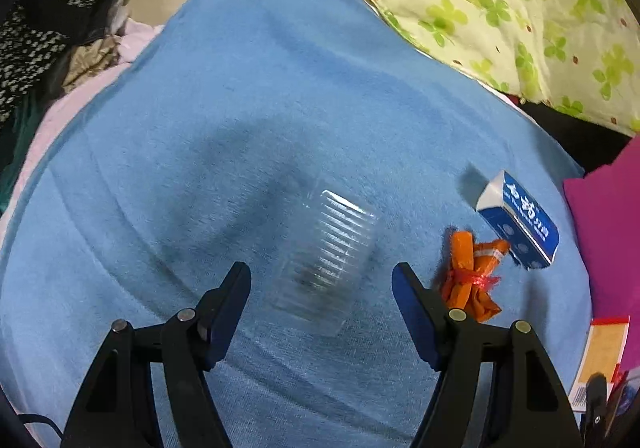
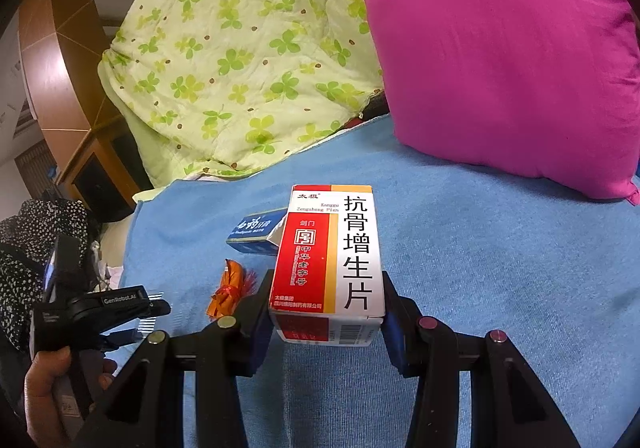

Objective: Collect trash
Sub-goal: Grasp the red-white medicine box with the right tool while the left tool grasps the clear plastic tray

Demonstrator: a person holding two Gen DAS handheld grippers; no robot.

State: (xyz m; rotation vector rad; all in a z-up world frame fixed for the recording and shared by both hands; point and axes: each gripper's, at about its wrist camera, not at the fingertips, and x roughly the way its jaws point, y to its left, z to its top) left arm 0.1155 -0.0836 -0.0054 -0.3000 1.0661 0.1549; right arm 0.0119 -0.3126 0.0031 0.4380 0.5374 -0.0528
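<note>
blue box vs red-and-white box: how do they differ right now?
The blue box lies free on the blue towel; the red-and-white box is clamped in the right gripper. The blue box looks slimmer, with one end flap open; the red-and-white box looks broader and closed. Both are printed cardboard cartons.

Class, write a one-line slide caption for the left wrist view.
Open left gripper poised over a clear ribbed plastic cup on the blue towel, orange wrapper bundle and blue box alongside.
</note>
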